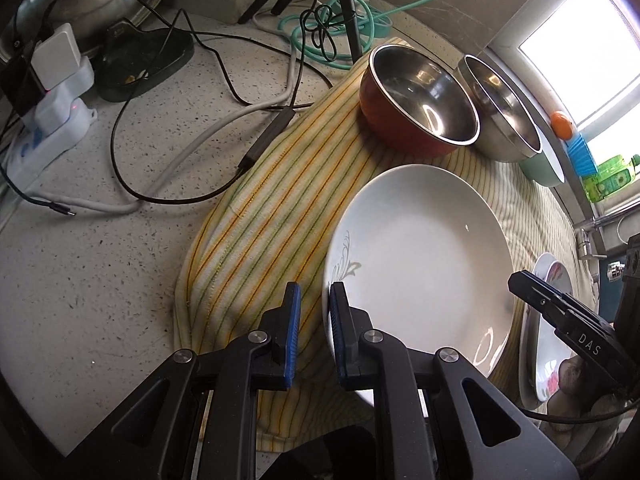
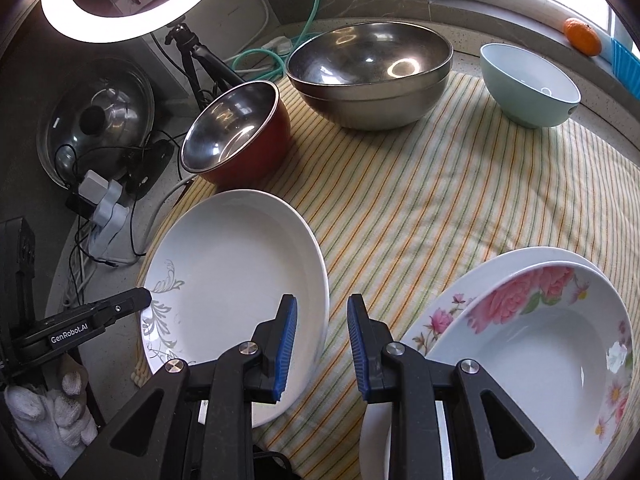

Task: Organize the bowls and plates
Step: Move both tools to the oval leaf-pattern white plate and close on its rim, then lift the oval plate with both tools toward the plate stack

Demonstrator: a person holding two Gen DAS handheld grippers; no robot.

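Striped cloth (image 2: 440, 200) covers the counter, and the white plate (image 1: 420, 260) with a grey leaf pattern lies at its left edge. My left tongs (image 1: 316, 292) stand slightly apart at the plate's left rim, pinching nothing; whether one finger touches the rim I cannot tell. My right tongs (image 2: 322, 304) are also parted, empty, over its right rim. Two flowered plates (image 2: 540, 340) sit stacked to the right, partly cut off. Behind stand a red bowl (image 2: 240, 132), a steel bowl (image 2: 368, 72) and a green bowl (image 2: 528, 84).

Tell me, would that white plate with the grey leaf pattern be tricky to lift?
Probably. The white plate looks glazed and glossy, so likely slippery. It appears ceramic, so likely rigid, fairly heavy and breakable. Its shallow rim on the striped cloth offers little to pinch.
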